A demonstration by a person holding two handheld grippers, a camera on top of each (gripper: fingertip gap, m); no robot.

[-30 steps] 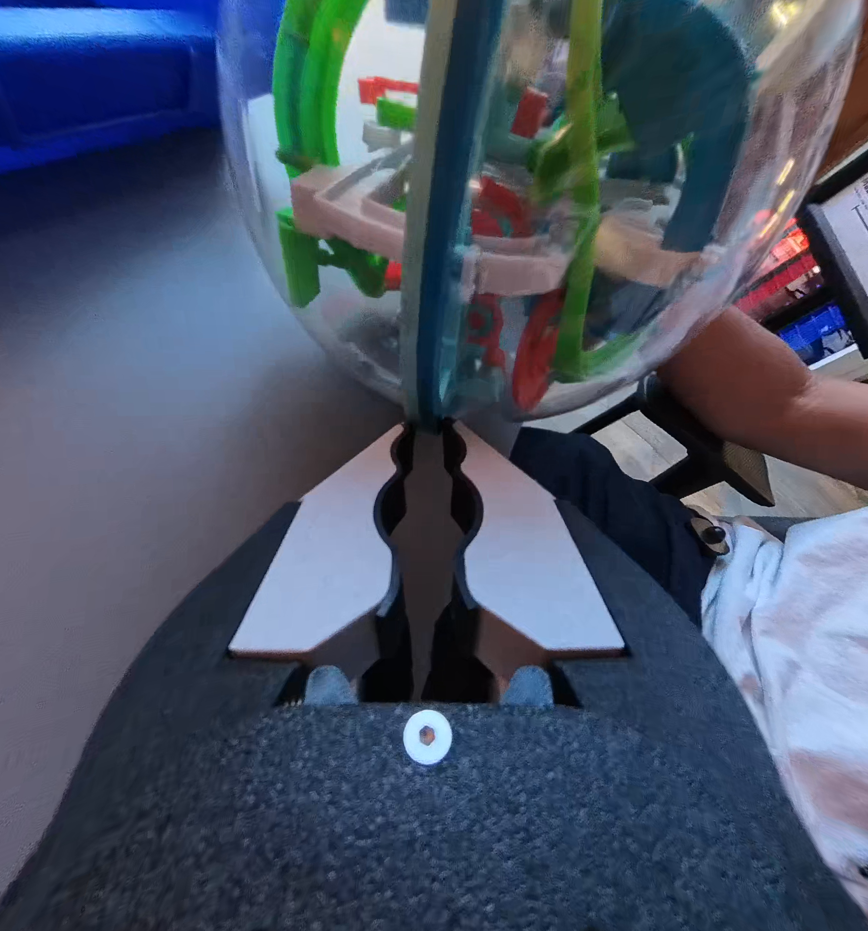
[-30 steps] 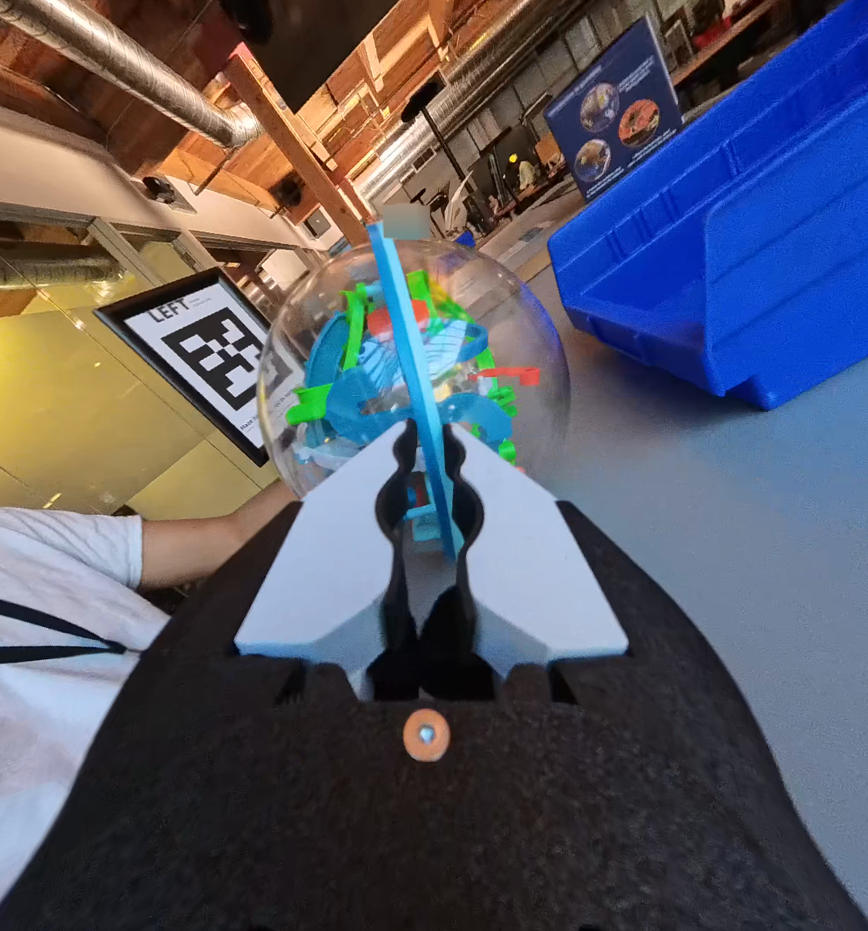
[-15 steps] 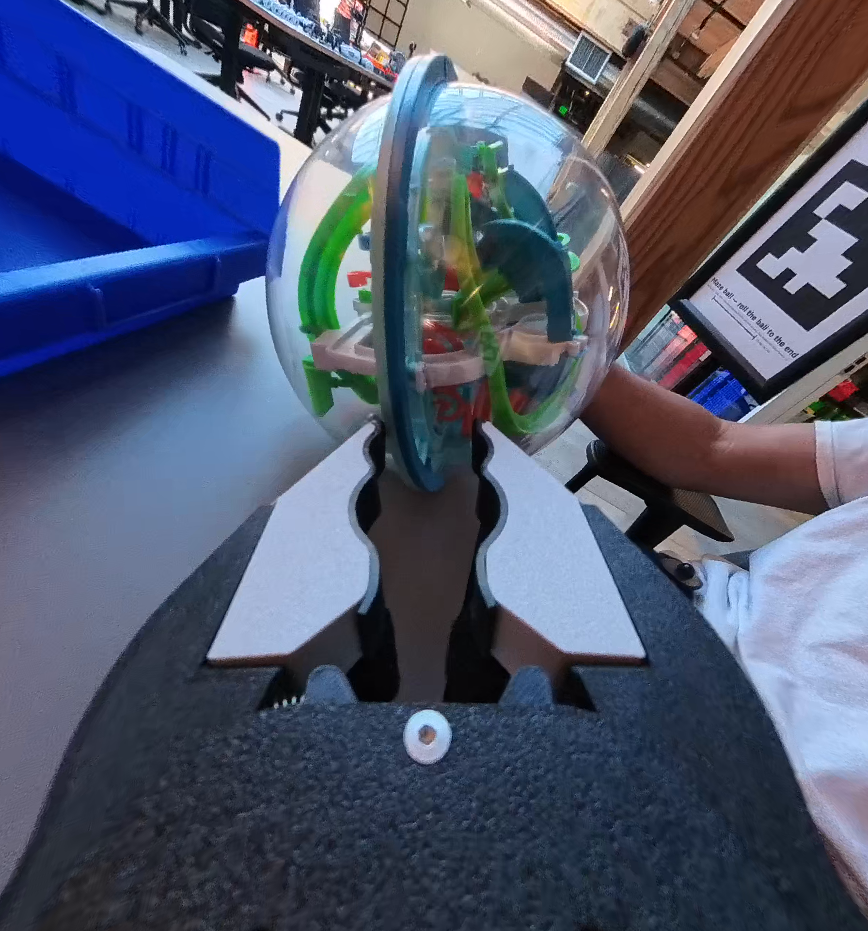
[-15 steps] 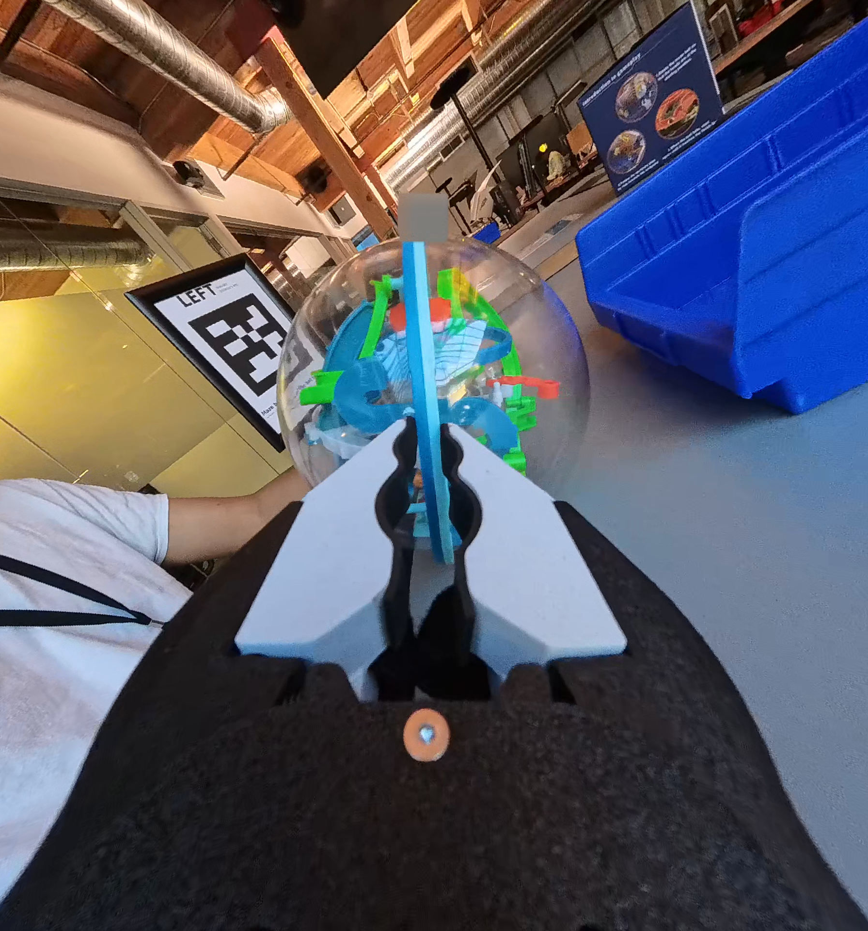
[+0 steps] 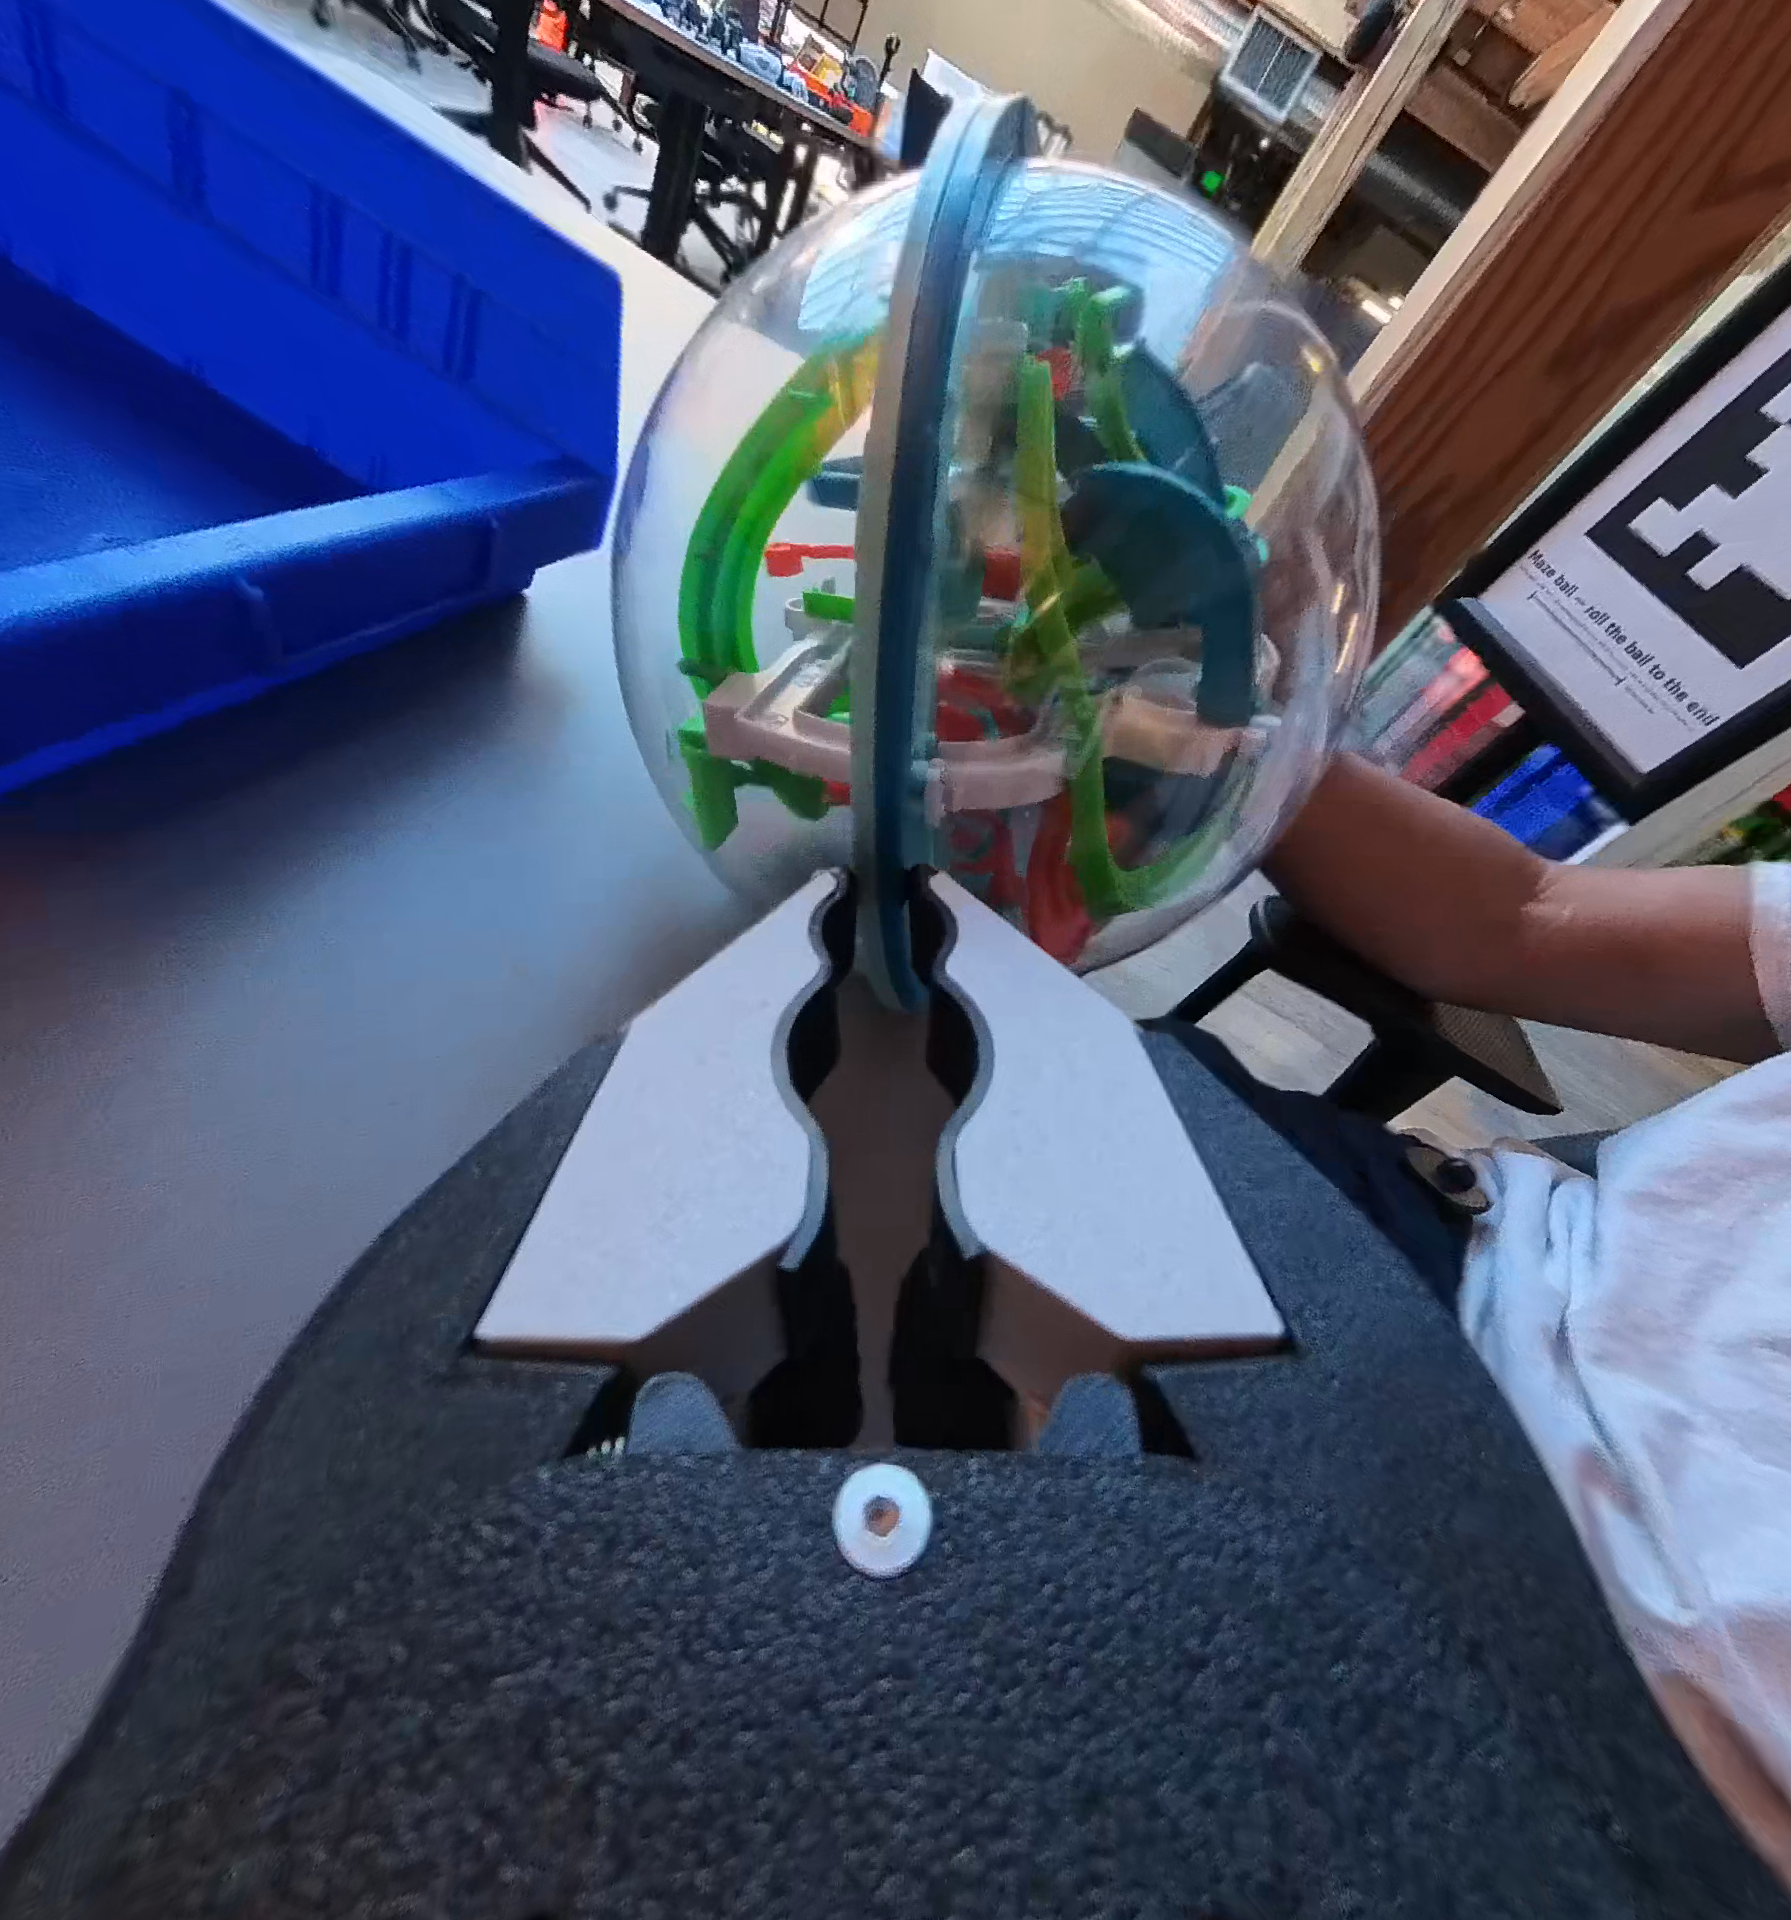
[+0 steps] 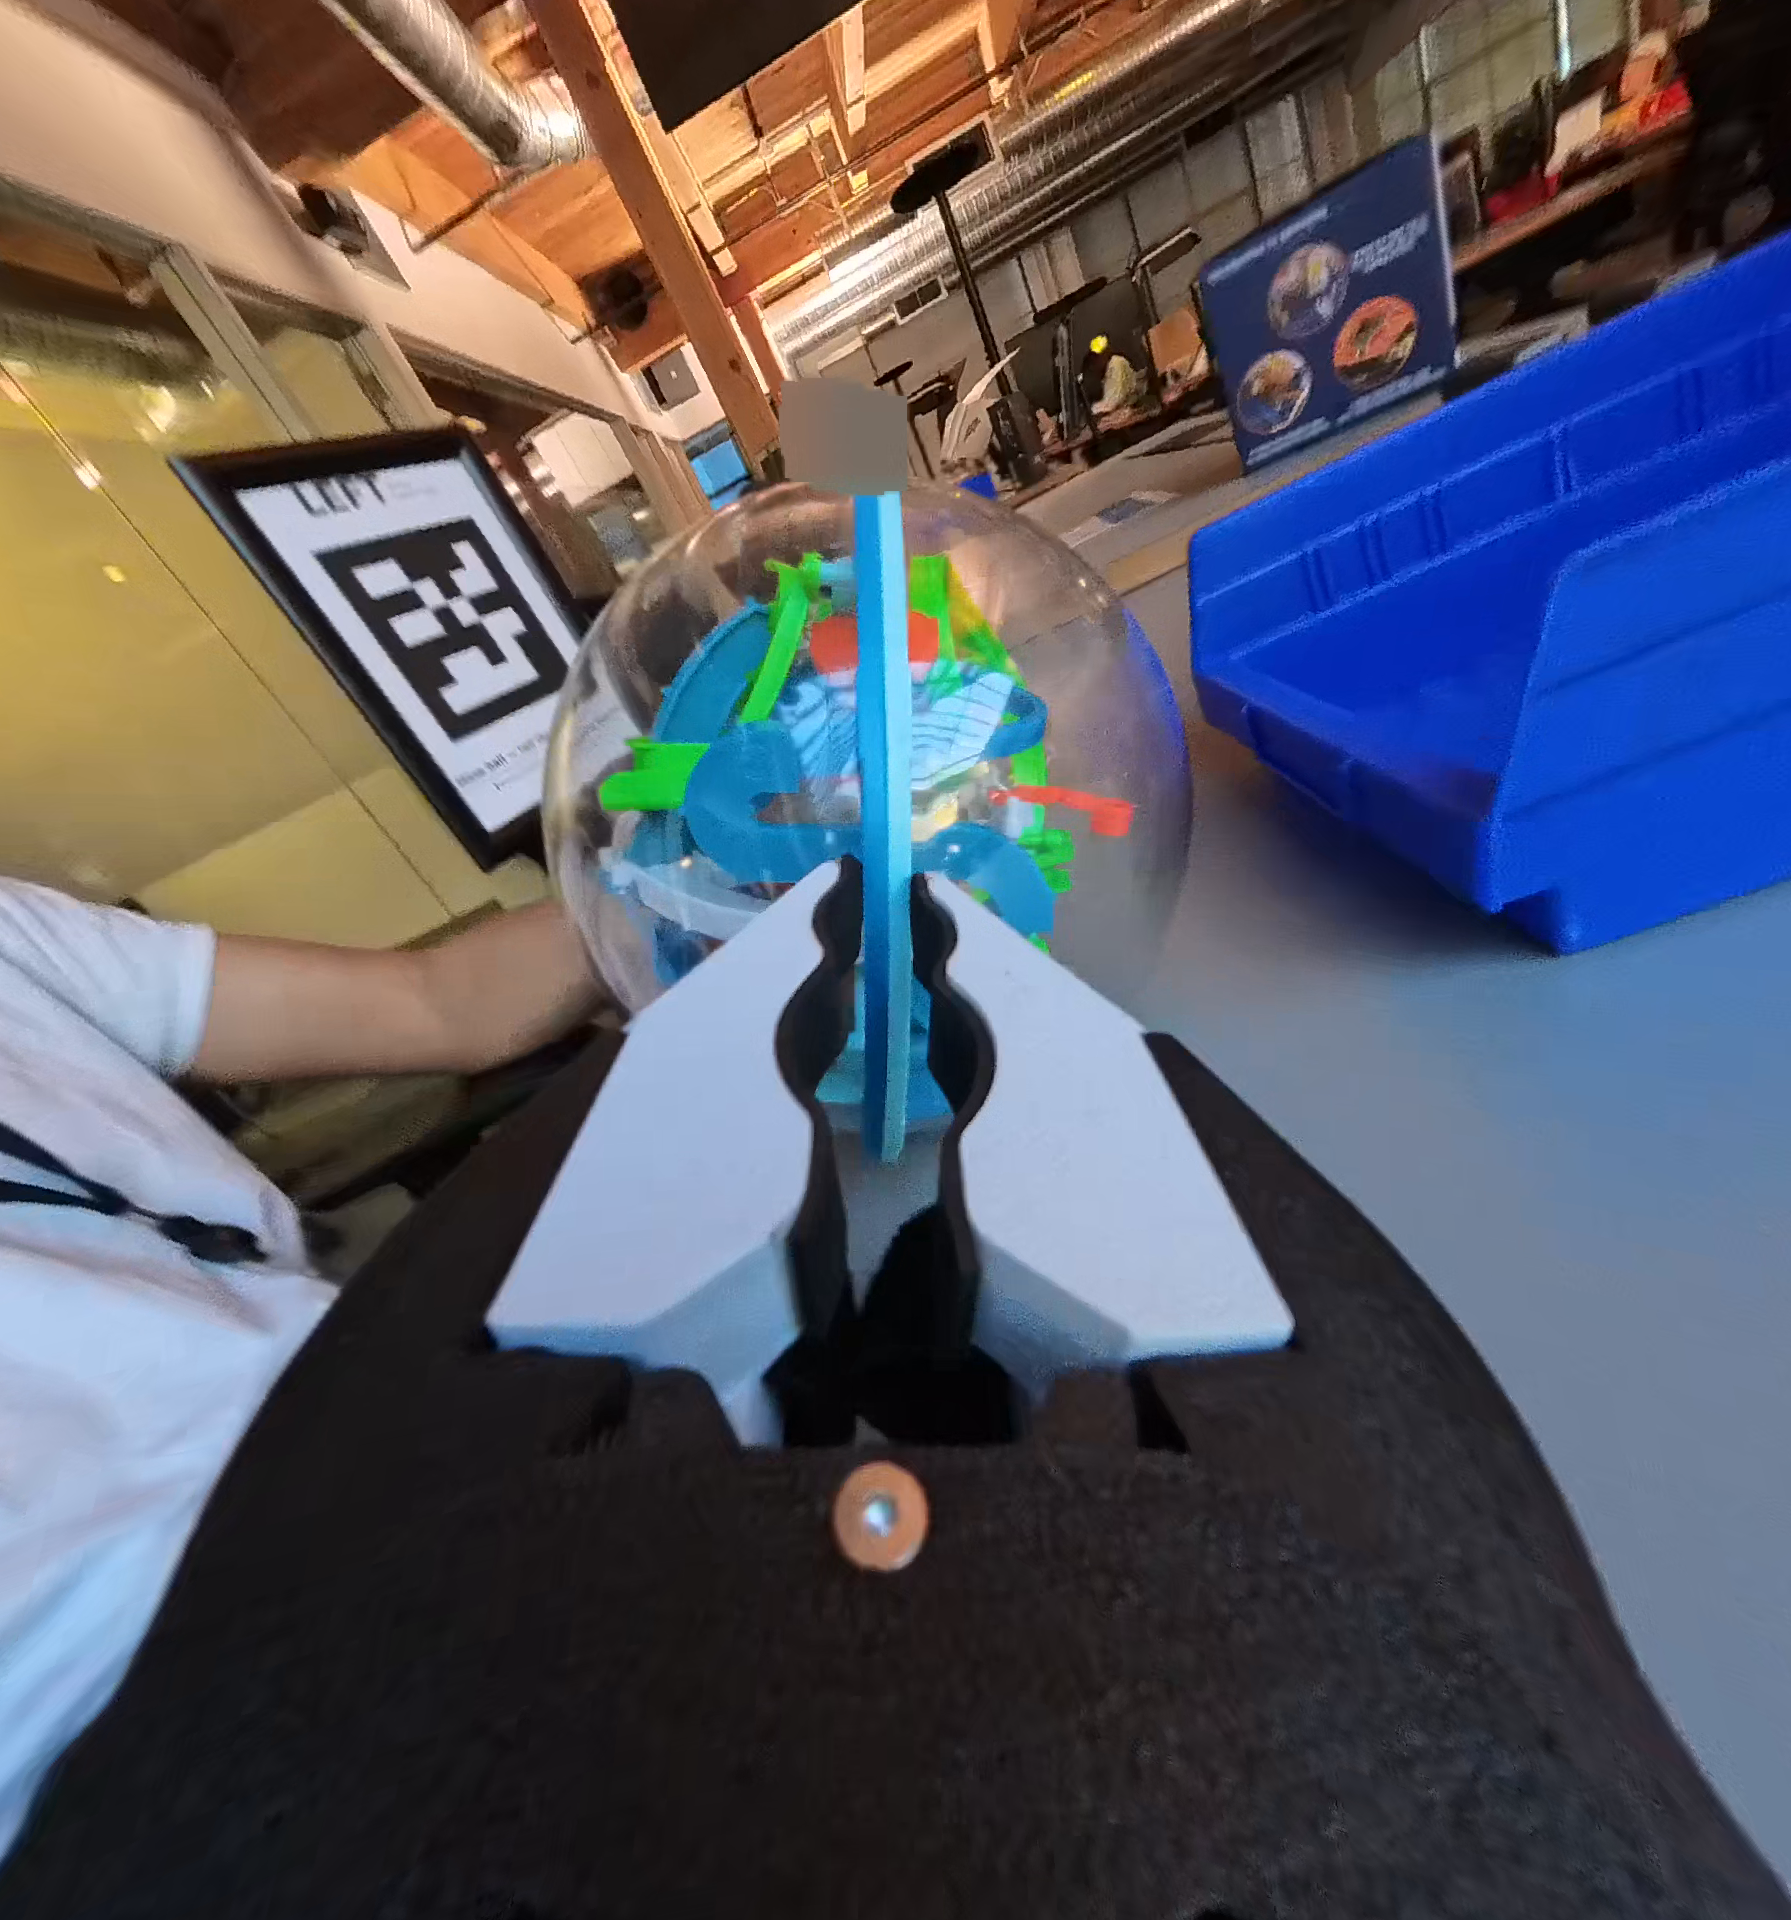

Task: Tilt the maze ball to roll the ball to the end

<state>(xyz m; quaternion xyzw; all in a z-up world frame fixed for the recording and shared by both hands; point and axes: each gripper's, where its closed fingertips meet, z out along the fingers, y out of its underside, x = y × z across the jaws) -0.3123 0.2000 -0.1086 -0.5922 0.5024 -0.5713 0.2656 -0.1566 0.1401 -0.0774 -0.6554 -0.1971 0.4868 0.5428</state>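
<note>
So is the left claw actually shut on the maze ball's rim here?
Yes, shut. The left claw pinches the maze ball's blue rim, both fingertips against the rim's faces.

Can't pick out the little rolling ball anywhere inside the maze ball [image 5: 995, 561]; the green, red and teal tracks smear together there, and in the right wrist view its far half sits hidden behind the blue rim [image 6: 883, 790]. The blue bin [image 5: 195, 499] runs off the left edge, and the framed marker sign [image 5: 1701, 540] is cut by the right edge. A mosaic patch covers what's above the sphere in the right wrist view.
</note>
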